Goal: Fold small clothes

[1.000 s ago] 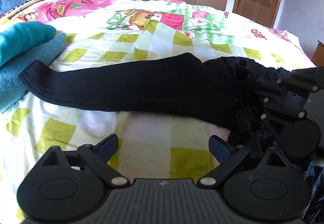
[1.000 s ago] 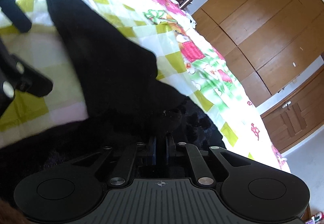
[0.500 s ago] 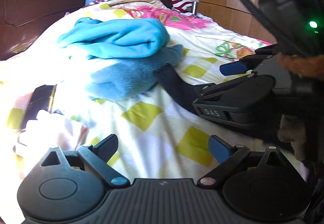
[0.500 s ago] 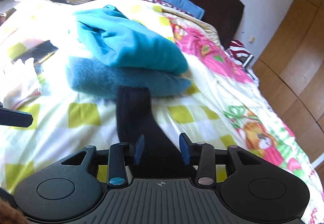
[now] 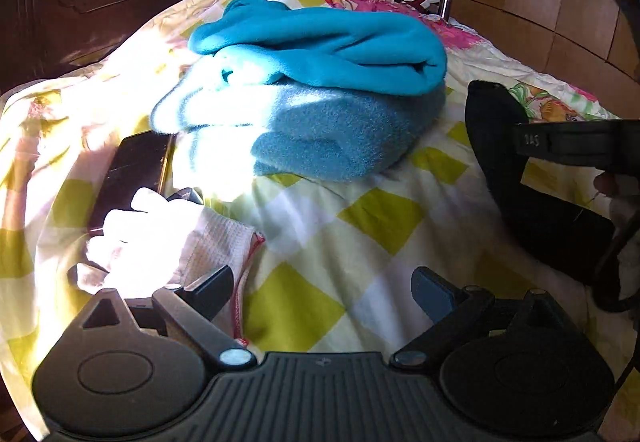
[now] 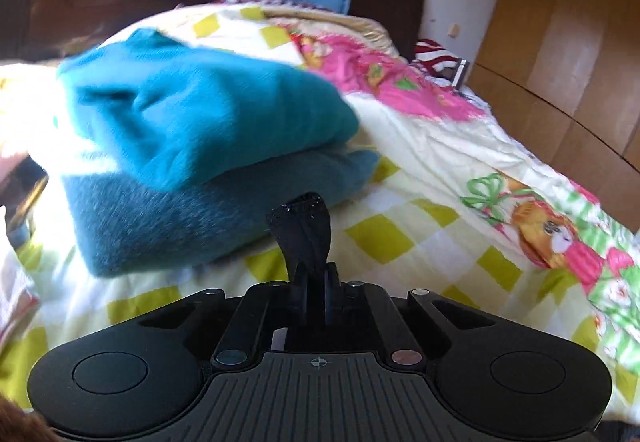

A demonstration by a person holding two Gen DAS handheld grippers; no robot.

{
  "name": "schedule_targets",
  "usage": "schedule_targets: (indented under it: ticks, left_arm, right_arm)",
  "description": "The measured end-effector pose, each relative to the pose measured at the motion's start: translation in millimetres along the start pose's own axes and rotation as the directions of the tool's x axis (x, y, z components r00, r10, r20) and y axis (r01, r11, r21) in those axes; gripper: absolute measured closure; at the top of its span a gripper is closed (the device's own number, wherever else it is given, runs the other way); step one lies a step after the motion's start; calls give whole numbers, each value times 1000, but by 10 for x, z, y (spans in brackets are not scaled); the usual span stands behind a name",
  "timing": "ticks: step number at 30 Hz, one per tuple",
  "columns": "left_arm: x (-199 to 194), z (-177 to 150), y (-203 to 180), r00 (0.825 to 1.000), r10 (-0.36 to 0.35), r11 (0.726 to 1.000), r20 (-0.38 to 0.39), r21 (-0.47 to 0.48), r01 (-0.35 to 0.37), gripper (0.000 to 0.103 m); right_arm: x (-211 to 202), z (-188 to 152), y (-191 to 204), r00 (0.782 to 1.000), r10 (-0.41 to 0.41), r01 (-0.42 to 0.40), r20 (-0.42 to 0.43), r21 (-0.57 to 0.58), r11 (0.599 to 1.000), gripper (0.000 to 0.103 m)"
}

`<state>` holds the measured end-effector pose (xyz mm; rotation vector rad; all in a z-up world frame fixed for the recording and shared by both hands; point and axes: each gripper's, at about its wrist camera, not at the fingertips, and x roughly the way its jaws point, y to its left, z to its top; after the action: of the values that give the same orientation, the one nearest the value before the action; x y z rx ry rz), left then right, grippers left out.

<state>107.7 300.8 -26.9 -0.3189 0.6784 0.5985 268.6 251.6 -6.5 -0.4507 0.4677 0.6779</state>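
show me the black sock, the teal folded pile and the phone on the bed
black sock (image 6: 301,226): right wrist view, the bunched end sticking up from the shut right gripper (image 6: 316,278).
teal folded pile (image 5: 320,42): left wrist view, top brighter layer.
phone (image 5: 134,166): left wrist view, its dark screen.

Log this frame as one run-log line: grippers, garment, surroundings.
right gripper: shut on black sock | left gripper: open, nothing between its fingers | blue folded stack: on bed, behind sock | fold: not yet done

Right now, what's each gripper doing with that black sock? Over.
Right gripper shut on black sock, end pinched. Left gripper open, empty, over the quilt. Folded blue stack just ahead; white cloth near left gripper.
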Motion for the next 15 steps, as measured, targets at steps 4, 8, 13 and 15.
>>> schedule_targets:
  ticks: [4,8,13,15]
  left_arm:
    - [-241,24,-401,992,-114,989,48,99,109,0]
    - [-505,12,-997,966,-246,947,78,230,223,0]
    - [-811,-138,-1892,918,-389,849,78,417,324,0]
    - [-880,-247,-2246,904,-425,803,49,482,351,0]
  right_arm:
    - [-795,-101,-806,994,-95,75,62,266,961,99]
    - [-1747,-532,-1697,959,-277,215,59,483,849,99]
    - [-2661,-1402,-2579,853,-520,422,-44,645,637,99]
    - [-2814,-1791,-2874,815,-568,476,-115,692,543,99]
